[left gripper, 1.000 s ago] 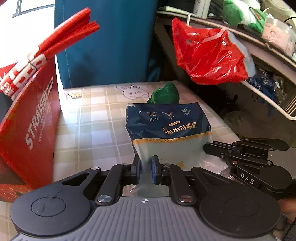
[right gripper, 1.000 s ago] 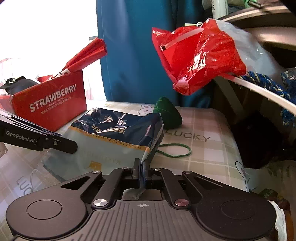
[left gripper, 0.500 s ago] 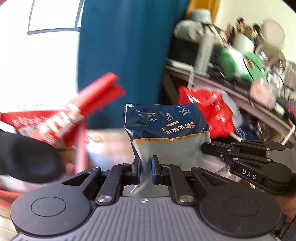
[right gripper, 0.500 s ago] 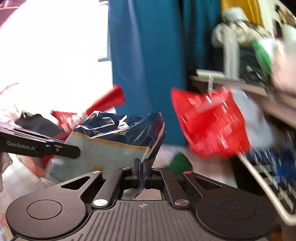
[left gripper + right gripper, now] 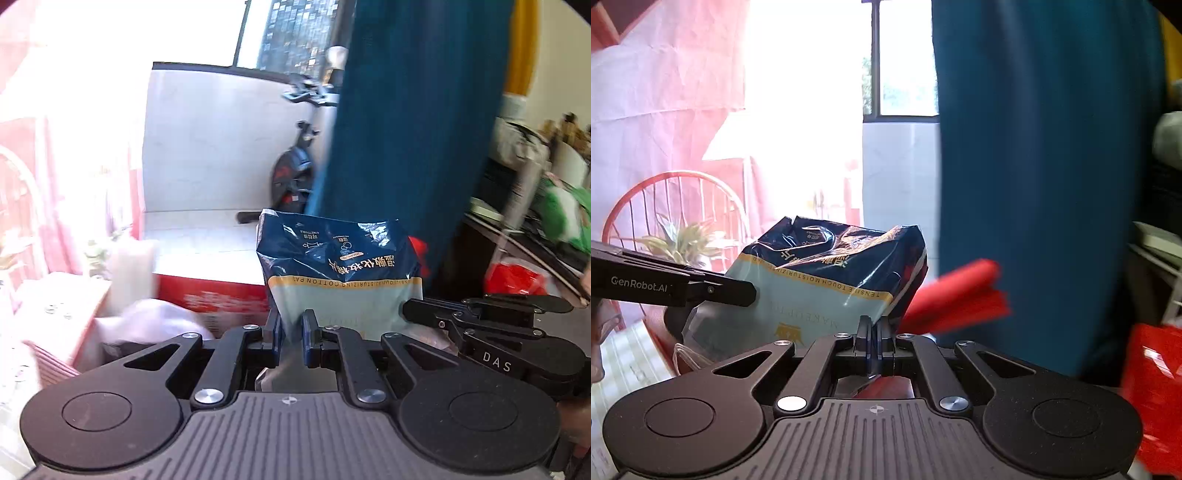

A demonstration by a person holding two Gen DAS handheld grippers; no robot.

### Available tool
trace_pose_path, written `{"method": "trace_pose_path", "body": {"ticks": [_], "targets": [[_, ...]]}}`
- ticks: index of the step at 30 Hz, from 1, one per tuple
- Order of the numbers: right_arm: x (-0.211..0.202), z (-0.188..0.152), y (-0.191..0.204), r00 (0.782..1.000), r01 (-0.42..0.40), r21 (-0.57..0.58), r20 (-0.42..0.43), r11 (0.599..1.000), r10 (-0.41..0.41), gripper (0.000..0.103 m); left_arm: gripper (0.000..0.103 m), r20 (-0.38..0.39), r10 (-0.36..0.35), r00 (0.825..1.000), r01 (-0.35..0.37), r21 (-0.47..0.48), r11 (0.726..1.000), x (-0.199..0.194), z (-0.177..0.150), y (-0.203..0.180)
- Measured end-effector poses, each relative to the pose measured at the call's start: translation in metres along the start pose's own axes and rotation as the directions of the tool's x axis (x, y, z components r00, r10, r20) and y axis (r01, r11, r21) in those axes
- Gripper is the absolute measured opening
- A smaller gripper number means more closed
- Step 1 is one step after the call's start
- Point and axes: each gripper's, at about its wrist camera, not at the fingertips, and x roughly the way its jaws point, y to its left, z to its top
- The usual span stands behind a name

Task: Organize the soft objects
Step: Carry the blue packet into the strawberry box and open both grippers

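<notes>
Looking along the left gripper (image 5: 291, 332): its blue-padded fingers (image 5: 276, 328) are nearly closed, pinching the lower edge of a glossy navy-and-pale-blue plastic pack of cotton pads (image 5: 341, 266), held upright in the air before a teal curtain (image 5: 413, 110), with a red cardboard box (image 5: 218, 295) behind and the right gripper (image 5: 413, 312) clamped at the pack's right edge. Looking along the right gripper (image 5: 873, 334): fingers pressed almost fully together on a corner of the same pack (image 5: 827, 280), which tilts up to the left where the left gripper (image 5: 746, 293) meets it; red plastic bag (image 5: 1152, 384) low right, blurred.
</notes>
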Motion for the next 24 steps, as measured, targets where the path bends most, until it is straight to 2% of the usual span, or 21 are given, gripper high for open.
{"method": "trace_pose_path", "body": {"ticks": [5,10,12,14,16,19,24], "targets": [[0.05,0.013,0.037,0.997,-0.027,0.018,-0.066,0.999,0.028,0.003,0.013,-0.046,0.048,0.998,-0.049,-0.03,0.998,0.01,0.006,0.036],[0.081,0.01,0.061,0.99,-0.017,-0.006,-0.139,1.0,0.016,0.003,0.015,-0.07,0.063,0.996,-0.067,-0.055,0.996,0.018,0.001,0.048],[0.08,0.001,0.065,0.988,-0.002,-0.034,-0.154,0.999,-0.004,0.006,0.021,-0.063,0.067,0.996,-0.069,-0.043,0.997,0.017,0.0,0.046],[0.079,-0.002,0.067,0.987,0.014,-0.059,-0.157,0.998,-0.023,0.009,0.038,-0.052,0.075,0.996,-0.077,-0.03,0.997,0.013,-0.001,0.043],[0.075,-0.002,0.065,0.988,0.022,-0.071,-0.15,0.997,-0.032,0.015,0.049,-0.033,0.086,0.996,-0.086,-0.022,0.996,0.008,0.0,0.039],[0.061,-0.003,0.06,0.99,0.031,-0.092,-0.131,0.995,-0.043,0.019,0.052,-0.009,0.094,0.996,-0.094,-0.012,0.996,-0.005,-0.001,0.034],[0.026,-0.006,0.031,0.993,0.054,-0.076,-0.097,0.996,-0.061,0.021,0.056,0.027,0.122,0.992,-0.123,0.041,0.992,-0.017,-0.001,0.001]]}}
